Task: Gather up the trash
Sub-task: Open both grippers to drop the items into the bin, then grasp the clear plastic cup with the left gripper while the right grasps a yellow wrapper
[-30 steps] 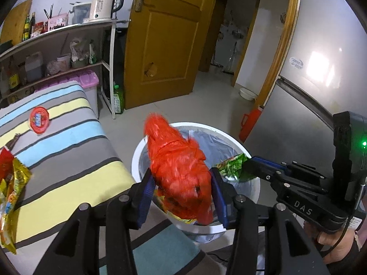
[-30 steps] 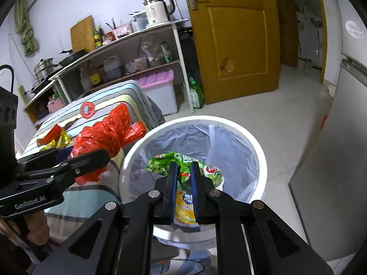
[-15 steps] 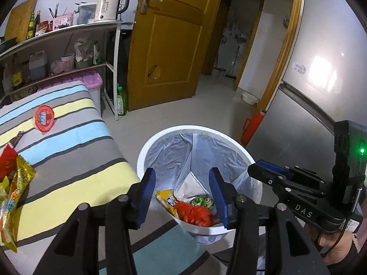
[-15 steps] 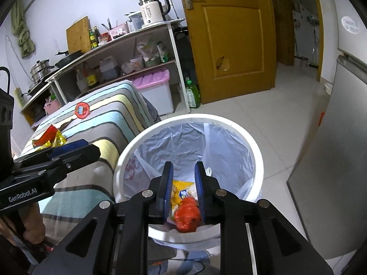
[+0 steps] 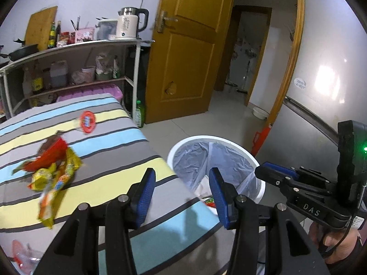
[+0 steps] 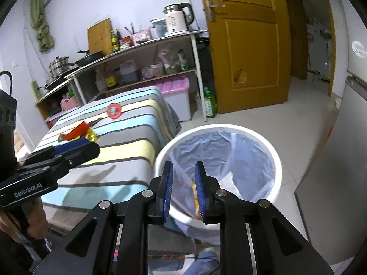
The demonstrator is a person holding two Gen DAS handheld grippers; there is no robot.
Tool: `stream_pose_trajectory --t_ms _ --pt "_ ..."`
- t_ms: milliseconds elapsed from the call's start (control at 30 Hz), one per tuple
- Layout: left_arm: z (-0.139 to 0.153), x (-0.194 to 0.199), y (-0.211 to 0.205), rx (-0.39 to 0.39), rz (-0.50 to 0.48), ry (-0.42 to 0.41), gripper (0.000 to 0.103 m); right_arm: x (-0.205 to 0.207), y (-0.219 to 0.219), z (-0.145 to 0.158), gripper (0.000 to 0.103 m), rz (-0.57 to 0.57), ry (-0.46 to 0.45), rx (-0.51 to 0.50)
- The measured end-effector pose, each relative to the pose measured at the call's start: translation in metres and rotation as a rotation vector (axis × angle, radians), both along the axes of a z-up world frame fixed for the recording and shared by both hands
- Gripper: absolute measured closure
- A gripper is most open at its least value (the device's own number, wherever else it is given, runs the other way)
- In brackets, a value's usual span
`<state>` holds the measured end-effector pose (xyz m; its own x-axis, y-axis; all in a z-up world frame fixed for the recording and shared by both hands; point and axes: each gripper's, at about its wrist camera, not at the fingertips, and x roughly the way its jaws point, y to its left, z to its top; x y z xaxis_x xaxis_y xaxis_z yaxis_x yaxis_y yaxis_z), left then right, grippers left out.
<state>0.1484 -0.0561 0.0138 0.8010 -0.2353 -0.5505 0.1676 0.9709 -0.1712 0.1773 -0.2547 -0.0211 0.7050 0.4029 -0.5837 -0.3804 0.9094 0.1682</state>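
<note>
— What's the left gripper (image 5: pixel 181 191) doing?

— Its blue pads (image 5: pixel 146 192) stand wide apart with nothing between them. It hangs over the near corner of the striped table (image 5: pixel 110 160). Out beyond the left finger, well away from the tips, a heap of snack wrappers (image 5: pixel 54 171) lies on the stripes: red on top, yellow and orange below. It's smeared, so I can't read any of it. Farther back sits a round red lid (image 5: pixel 87 121). At the bottom left edge something pinkish and clear is cut off by the frame; I can't say what it is.

— And past the right finger?

— The white trash bin (image 5: pixel 220 138) with its pale liner stands on the floor just beside the table. A scrap of red and green wrapper (image 5: pixel 209 201) shows inside, right by the inner face of that finger, mostly hidden behind it.

— The right gripper (image 6: pixel 183 194)?

— Parted only narrowly, a slim gap, and empty. It hovers above the near rim of the bin (image 6: pixel 270 151). An orange-yellow packet (image 6: pixel 195 197) shows against the right finger; whether it touches I can't tell, it looks to lie down in the liner. White paper (image 6: pixel 227 178) lies just right of that finger. Off to the left, the other gripper (image 6: pixel 75 147) covers part of the wrappers (image 6: pixel 78 133).
</note>
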Motion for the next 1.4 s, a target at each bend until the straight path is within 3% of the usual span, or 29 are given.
stream_pose_trajectory --t_ms 433,500,567,600,767,933,1400 --pt "0.006 -0.055 0.050 0.039 0.135 -0.044 0.053 -0.029 0.043 0.014 0.080 0.122 -0.014 0.031" --pt "0.005 -0.064 0.060 0.053 0.164 -0.047 0.053 -0.034 0.053 0.015 0.066 0.147 -0.021 0.026" --pt "0.004 -0.072 0.070 0.066 0.196 -0.051 0.044 -0.037 0.060 0.017 0.055 0.166 -0.027 0.026" --pt "0.004 -0.077 0.075 0.070 0.211 -0.056 0.042 -0.039 0.064 0.018 0.054 0.178 -0.027 0.025" --pt "-0.002 -0.094 0.101 0.105 0.298 -0.060 0.040 -0.043 0.080 0.018 0.054 0.221 -0.027 0.009" --pt "-0.019 -0.102 0.120 0.110 0.350 -0.015 0.040 -0.046 0.092 0.017 0.054 0.256 -0.016 -0.001" --pt "-0.054 -0.097 0.128 0.145 0.386 0.072 0.040 -0.048 0.112 0.012 0.054 0.296 0.004 -0.026"
